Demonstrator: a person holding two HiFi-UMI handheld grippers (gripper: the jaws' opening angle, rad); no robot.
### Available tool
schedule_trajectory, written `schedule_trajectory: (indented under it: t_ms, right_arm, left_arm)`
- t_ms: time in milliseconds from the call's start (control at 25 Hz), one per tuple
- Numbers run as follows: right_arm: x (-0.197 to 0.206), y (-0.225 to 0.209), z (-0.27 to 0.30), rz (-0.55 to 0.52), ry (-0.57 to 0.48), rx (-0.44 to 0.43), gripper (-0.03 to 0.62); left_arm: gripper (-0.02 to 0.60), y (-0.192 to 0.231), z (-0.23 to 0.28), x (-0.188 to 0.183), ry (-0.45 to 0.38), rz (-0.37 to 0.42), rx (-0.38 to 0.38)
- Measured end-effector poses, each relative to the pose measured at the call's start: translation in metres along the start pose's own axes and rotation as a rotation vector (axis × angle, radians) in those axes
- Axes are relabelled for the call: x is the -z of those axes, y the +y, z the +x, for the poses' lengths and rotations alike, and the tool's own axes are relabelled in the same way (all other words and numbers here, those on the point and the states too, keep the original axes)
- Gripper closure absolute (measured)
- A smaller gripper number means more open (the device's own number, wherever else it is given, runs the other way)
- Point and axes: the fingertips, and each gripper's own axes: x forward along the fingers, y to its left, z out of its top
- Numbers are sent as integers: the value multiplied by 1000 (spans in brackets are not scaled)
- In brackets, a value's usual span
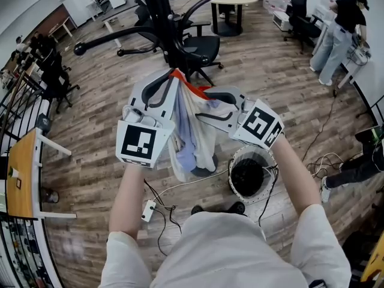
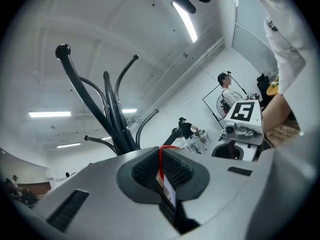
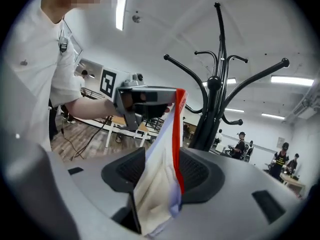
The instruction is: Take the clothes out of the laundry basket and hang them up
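The garment [image 1: 192,138], pale with a red edge, is held up in front of the black coat rack [image 1: 163,26]. Its long axis runs straight down, the red edge at the top and the loose end pointing at the floor beside the white laundry basket [image 1: 236,161]. The left gripper [image 2: 162,171] has its jaws closed tight on the red edge. The right gripper [image 3: 160,176] has its jaws spread wide, with the cloth lying loose between them.
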Motion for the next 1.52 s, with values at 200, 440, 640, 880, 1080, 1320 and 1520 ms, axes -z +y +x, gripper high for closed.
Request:
schedule_trajectory:
  t_ms: [200, 440, 640, 880, 1080, 1320, 1520]
  right_arm:
    - [13, -19, 1, -42, 61, 96, 422]
    - [6, -26, 7, -51, 28, 154, 506]
    - [-2, -34, 0, -75, 16, 226, 582]
    - [-25, -63, -42, -45, -74, 362, 585]
    - [-60, -85, -80, -96, -153, 454, 585]
    - [-107, -108, -93, -188, -223, 494, 586]
    - [-138, -127, -82, -258, -243, 490, 585]
  left_arm:
    - [555, 2, -1, -22, -41, -15, 0]
    - [555, 6, -2, -32, -62, -26, 4]
    - [555, 10, -4, -38, -63, -9, -8]
    - [555, 22, -11, -46, -74, 9, -51]
    - [555, 34, -17, -60, -120, 32, -95]
    - [555, 52, -24, -75, -174, 53, -179]
    - [555, 70, -28, -71, -169, 37, -235]
